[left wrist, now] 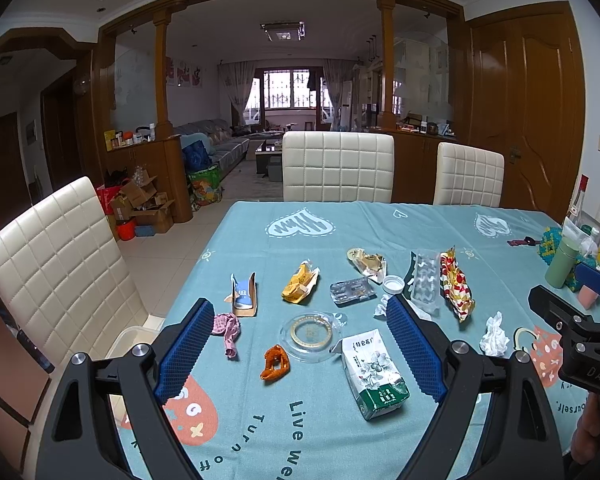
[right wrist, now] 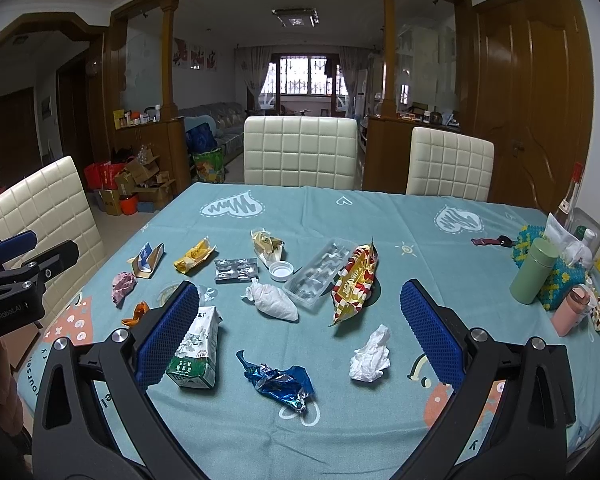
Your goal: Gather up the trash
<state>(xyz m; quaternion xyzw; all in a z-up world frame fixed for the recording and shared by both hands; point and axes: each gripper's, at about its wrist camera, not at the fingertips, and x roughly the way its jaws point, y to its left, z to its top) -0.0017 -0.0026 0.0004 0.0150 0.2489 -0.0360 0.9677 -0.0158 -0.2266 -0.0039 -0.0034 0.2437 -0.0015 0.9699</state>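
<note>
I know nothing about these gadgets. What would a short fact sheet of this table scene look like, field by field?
Setting: dining table under a teal tablecloth, white chairs around it
Left tool: open, holding nothing, above the table
Right tool: open, holding nothing, above the table
Nearest trash: green and white carton, blue foil wrapper, crumpled white tissue
Farther trash: red and gold snack bag, clear plastic tray, white bottle cap, yellow wrapper
Right edge: green flask, pink cup
Trash bin: not clearly visible

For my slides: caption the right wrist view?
Open right gripper above trash-strewn table: blue foil, tissue.
</note>
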